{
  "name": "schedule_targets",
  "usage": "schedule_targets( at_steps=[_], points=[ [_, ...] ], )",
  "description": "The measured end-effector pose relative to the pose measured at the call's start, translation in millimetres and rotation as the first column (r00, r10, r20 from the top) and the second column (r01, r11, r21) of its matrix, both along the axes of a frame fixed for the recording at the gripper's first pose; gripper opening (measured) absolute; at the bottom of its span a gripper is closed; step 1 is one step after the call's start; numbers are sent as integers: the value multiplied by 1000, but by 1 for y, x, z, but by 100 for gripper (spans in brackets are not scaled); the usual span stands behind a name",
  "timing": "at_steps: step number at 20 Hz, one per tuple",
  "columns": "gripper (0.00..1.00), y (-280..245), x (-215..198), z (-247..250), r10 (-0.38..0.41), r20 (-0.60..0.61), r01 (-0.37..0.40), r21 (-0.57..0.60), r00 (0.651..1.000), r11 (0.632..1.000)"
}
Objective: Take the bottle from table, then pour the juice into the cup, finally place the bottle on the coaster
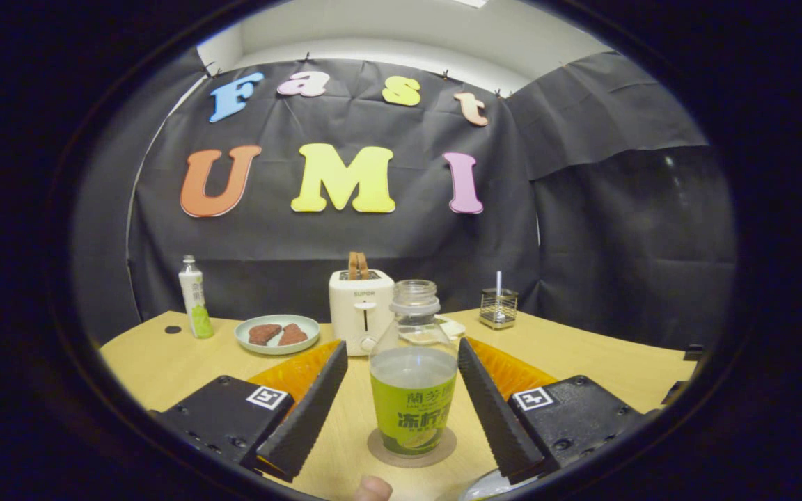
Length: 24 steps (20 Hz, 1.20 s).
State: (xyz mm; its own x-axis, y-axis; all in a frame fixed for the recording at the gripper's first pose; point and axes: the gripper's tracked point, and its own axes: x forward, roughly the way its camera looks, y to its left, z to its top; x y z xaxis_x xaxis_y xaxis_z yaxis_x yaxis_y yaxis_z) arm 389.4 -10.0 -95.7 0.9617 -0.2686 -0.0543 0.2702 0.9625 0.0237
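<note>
A clear bottle (413,390) with a green label and no cap stands upright on a round brown coaster (381,454) on the wooden table (164,362). It holds pale liquid up to about its shoulder. My gripper (401,351) is open, with one finger on each side of the bottle. The left finger (307,410) stands clearly apart from it, while the right finger (488,403) is very close to its side. Just below the right finger, the white rim of a cup (488,487) peeks in. A person's fingertip (373,489) shows in front of the coaster.
Behind the bottle stands a white toaster (360,309) with bread in it. To its left are a pale green plate (277,334) with brown pieces and a slim bottle (195,298). A wire holder (498,307) sits at the back right.
</note>
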Motion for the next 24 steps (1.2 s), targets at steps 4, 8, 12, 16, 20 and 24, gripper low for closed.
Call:
schedule_targets(
  at_steps=[4,8,12,16,20,24],
  points=[
    [100,15,-28,18,61,33,-61,18,998,998],
    [100,15,-57,40,83,59,-84,3,995,996],
    [100,8,-96,61,86,43,-83,-68,995,994],
    [100,7,-147,67,118,25,-116,-67,993,991],
    [100,0,-197,72,115,-29,-117,-98,993,988],
    [100,4,-246,79,122,-72,-129,-99,990,987]
  ],
)
